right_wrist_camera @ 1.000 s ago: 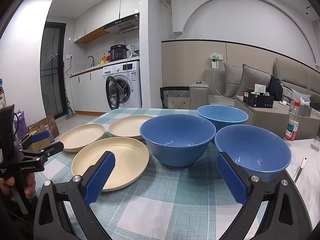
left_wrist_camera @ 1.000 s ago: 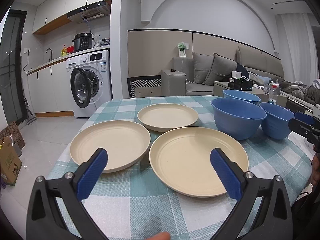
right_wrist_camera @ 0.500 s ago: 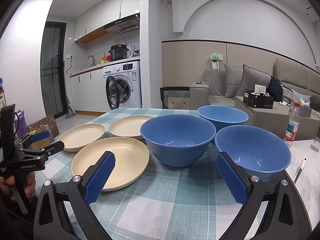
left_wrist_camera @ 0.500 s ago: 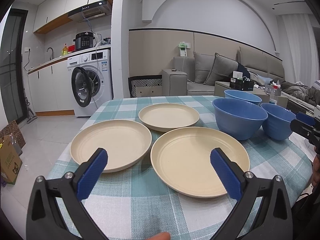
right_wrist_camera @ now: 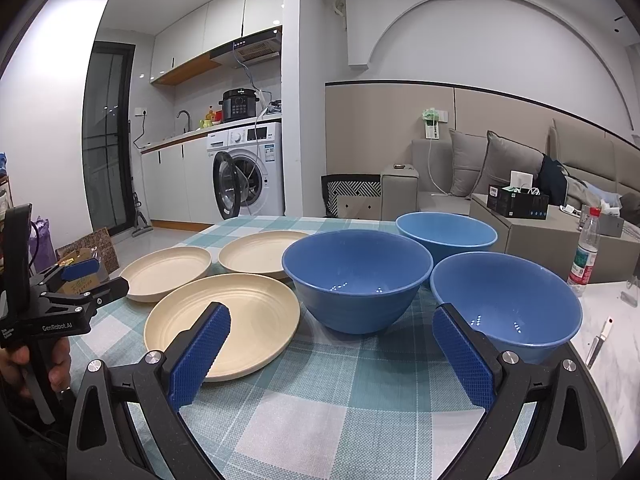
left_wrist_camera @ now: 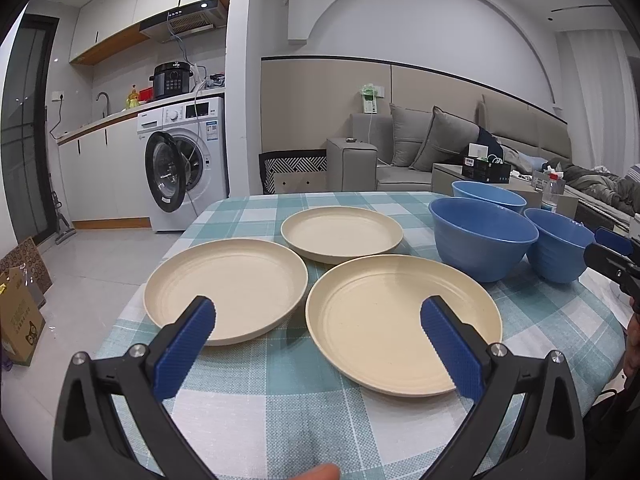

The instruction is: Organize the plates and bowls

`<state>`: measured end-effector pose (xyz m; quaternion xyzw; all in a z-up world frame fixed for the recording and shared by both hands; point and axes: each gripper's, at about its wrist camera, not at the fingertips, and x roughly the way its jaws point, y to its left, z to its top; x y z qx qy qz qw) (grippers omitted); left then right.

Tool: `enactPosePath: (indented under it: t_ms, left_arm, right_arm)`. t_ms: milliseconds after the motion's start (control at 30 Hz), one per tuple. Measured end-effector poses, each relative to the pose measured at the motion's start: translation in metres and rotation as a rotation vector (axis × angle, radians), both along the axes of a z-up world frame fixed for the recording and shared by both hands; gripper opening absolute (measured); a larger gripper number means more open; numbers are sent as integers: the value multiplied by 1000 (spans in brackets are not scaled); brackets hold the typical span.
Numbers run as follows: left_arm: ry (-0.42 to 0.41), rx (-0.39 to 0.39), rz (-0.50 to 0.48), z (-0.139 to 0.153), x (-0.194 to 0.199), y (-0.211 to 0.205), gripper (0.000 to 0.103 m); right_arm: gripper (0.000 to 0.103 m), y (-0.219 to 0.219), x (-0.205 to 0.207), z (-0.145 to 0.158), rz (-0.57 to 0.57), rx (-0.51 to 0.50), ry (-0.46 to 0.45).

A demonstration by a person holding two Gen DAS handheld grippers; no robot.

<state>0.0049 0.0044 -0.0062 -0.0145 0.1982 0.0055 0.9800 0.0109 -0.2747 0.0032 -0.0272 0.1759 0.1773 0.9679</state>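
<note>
We hold our left gripper (left_wrist_camera: 318,336) spread wide and empty above the near edge of the teal-and-white checked tablecloth (left_wrist_camera: 280,408), over two of the three round cream plastic plates (left_wrist_camera: 226,284) lying flat and apart. Our right gripper (right_wrist_camera: 332,342) is equally spread and empty, facing three deep blue plastic bowls (right_wrist_camera: 356,276) standing upright, clustered just right of the plates.
</note>
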Motion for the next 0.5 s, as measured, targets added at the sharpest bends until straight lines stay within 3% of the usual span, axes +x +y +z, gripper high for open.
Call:
enactPosePath:
  t_ms: [500]
  left_arm:
    - [-4, 3, 0, 3, 0, 3, 103]
  right_arm:
    - [103, 0, -1, 0, -1, -1, -4]
